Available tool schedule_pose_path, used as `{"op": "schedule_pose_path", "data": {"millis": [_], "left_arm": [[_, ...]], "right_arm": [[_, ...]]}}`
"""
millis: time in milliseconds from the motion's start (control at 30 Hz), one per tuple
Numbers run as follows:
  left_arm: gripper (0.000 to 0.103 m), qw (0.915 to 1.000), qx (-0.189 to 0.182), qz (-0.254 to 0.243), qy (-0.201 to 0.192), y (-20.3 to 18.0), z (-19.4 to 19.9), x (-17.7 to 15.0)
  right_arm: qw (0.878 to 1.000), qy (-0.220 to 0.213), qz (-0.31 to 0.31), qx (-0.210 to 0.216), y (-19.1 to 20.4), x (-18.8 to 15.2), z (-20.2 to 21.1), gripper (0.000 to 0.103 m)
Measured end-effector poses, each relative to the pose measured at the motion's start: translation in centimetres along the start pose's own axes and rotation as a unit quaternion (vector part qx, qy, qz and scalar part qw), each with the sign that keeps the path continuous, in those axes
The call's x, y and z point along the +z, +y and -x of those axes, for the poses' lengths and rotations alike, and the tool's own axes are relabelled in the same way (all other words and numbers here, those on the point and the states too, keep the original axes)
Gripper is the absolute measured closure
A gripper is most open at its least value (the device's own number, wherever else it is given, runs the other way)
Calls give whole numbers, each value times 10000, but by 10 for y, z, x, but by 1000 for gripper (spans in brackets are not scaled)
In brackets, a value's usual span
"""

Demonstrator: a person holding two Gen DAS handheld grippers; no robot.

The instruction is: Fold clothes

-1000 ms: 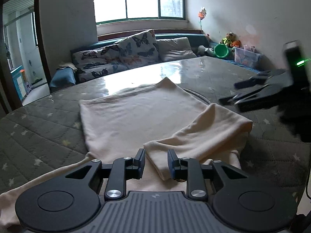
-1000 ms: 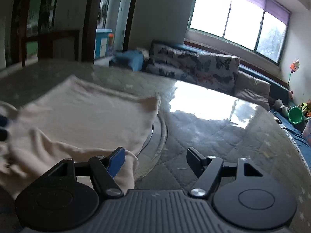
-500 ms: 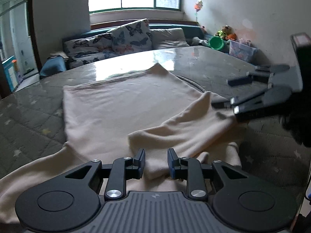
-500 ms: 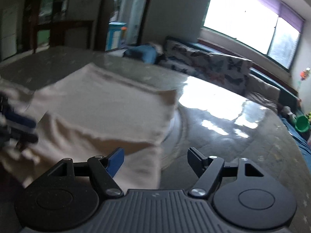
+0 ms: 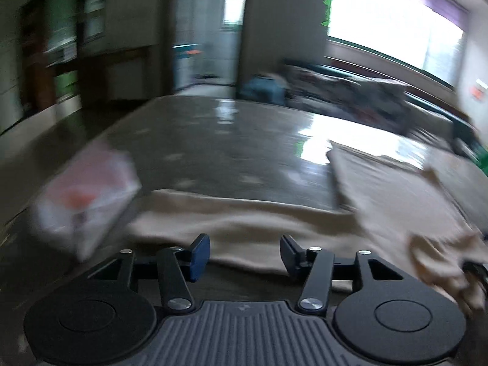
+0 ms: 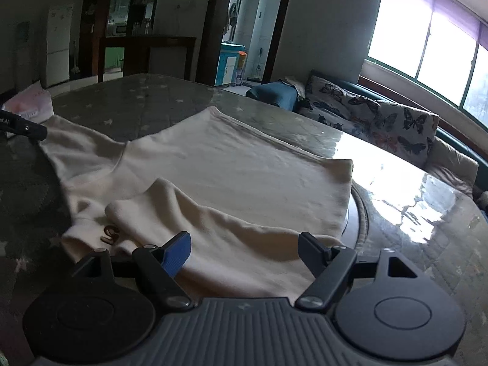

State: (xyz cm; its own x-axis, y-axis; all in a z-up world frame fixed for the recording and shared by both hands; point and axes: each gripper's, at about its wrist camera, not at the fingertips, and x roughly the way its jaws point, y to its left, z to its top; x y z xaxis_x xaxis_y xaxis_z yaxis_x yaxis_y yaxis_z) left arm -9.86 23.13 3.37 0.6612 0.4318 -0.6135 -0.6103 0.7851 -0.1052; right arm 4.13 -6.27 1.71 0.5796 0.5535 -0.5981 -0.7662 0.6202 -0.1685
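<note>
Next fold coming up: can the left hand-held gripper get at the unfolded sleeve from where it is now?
Probably yes. The left hand-held gripper is open, and the sleeve lies flat just ahead of its fingers with nothing between them. The white packet sits off to the side, clear of the way.

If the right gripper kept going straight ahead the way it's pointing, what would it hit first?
Most likely the cream sweater. The right gripper is open, and the folded-over sleeve lies directly ahead between its fingers, with the sweater's body beyond. Depth is unclear, so it may skim over the sleeve before touching.
</note>
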Motion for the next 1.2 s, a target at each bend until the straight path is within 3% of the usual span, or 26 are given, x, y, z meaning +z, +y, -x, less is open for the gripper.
{"op": "schedule_pose_path", "data": {"millis": [200,467,500,567,667,767,933,1033,1200], "left_arm": [[48,9917,487,1167,222,37,-15,7],[51,9809,686,1801,272,52,-37,13],[69,9804,727,1811,262,52,-38,14],[91,9792,682,1887,299,54,-39,15],[98,9798,502,1923,213,53,-32,18],[99,9869,120,1602,-123,35,-11,26],[99,9896,-1075,896,-326,-20,18,36],[99,9820,-1793,438,-395,-56,34,40],[99,9583,-2840,-99,-317,-113,43,41]], "right_arm": [[10000,-25,-63,-46,-5,-1,6,24],[9999,-66,-129,-61,-5,-5,10,24],[9999,-73,-141,-67,-6,-5,10,24],[9998,-81,-187,-76,-7,-6,12,24],[9995,-107,-280,-107,-10,-7,15,24],[9991,-141,-375,-165,-15,-8,20,24],[9972,-183,-687,-213,-27,-9,25,24],[9960,-221,-820,-277,-33,-10,29,24],[9941,-240,-993,-373,-39,-13,33,24]]}}
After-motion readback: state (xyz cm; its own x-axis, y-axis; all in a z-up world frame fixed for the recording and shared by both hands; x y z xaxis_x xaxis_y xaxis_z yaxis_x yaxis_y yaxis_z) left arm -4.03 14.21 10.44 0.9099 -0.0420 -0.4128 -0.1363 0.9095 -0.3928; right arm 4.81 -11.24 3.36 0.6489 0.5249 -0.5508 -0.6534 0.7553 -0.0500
